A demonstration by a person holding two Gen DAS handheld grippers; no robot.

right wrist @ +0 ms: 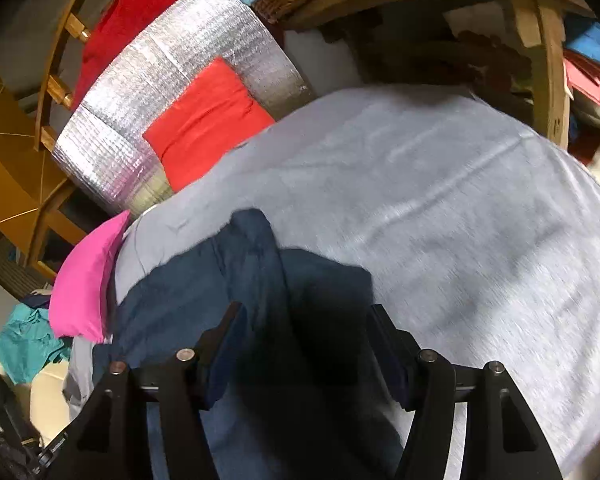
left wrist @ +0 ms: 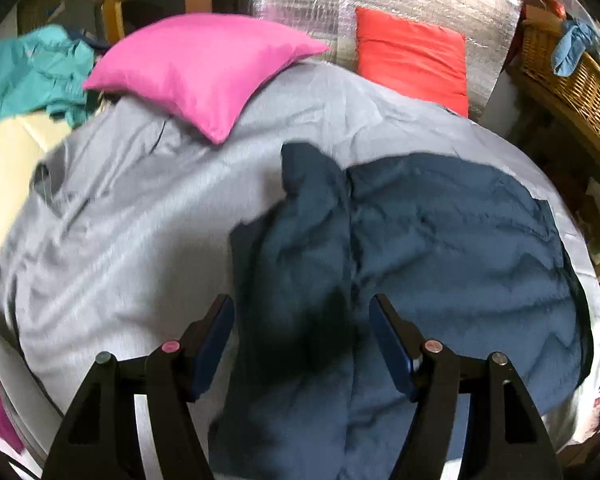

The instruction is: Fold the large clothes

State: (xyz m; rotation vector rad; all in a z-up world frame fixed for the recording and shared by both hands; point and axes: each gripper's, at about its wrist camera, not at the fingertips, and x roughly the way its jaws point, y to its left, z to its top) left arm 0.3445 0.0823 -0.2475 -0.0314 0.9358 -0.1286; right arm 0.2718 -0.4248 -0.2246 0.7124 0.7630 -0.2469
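A large dark navy garment (left wrist: pixel 440 240) lies crumpled on the grey bed sheet (left wrist: pixel 120 220), with a fold running down its middle and one end bunched into a ridge. My left gripper (left wrist: pixel 300 302) hovers over the garment's near part, open, and the pads do not press on the cloth. In the right wrist view the same navy garment (right wrist: pixel 252 264) lies at the lower left of the grey sheet (right wrist: pixel 460 200). My right gripper (right wrist: pixel 306 308) is open above it, its shadow dark on the cloth between the fingers.
A pink pillow (left wrist: pixel 204 68) and a red cushion (left wrist: pixel 412 56) sit at the head of the bed against a silver foil mat (left wrist: pixel 300 0). A wicker basket (left wrist: pixel 568 76) stands on a wooden frame at the right. A teal cloth (left wrist: pixel 32 76) is heaped at the left.
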